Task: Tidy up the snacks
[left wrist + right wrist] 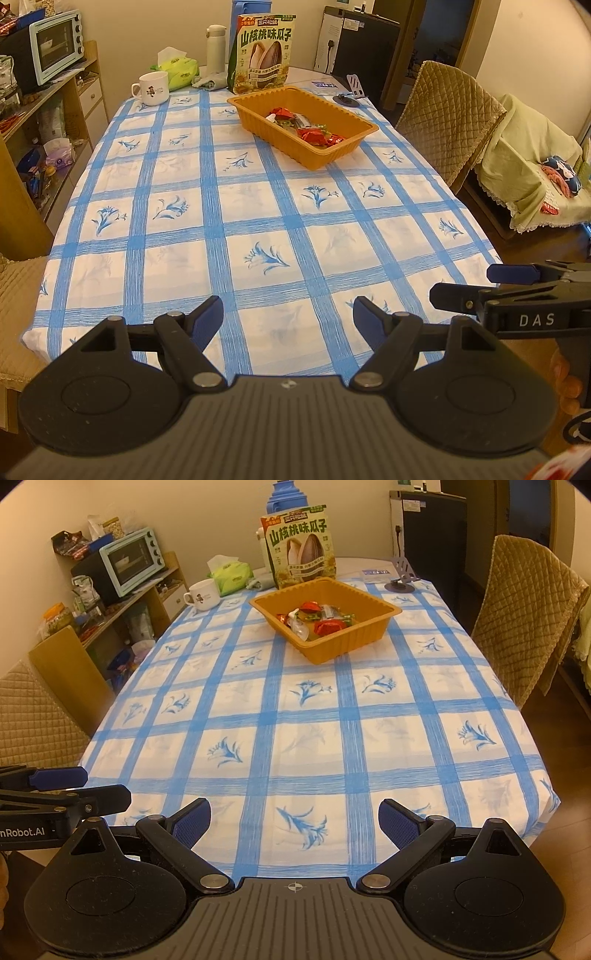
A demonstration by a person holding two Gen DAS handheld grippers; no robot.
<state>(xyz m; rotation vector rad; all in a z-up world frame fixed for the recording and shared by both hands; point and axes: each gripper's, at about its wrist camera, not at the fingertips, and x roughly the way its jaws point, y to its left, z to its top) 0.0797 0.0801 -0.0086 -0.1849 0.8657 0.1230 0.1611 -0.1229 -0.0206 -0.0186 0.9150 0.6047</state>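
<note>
The snack bag [261, 55] hides most of the blue jug [251, 7] behind it, and the top edge crops that jug in the left wrist view. The tray wall [325, 646] covers the lower sweets [325, 626]; their wrappers are too small to read. The shelf clutter [48, 158] blurs together.

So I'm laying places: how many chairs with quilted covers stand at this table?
2: one chair at the table's right side, another at its near left corner. Others may be out of view.

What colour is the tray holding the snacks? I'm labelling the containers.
Orange tray; it shows best in the right wrist view.
</note>
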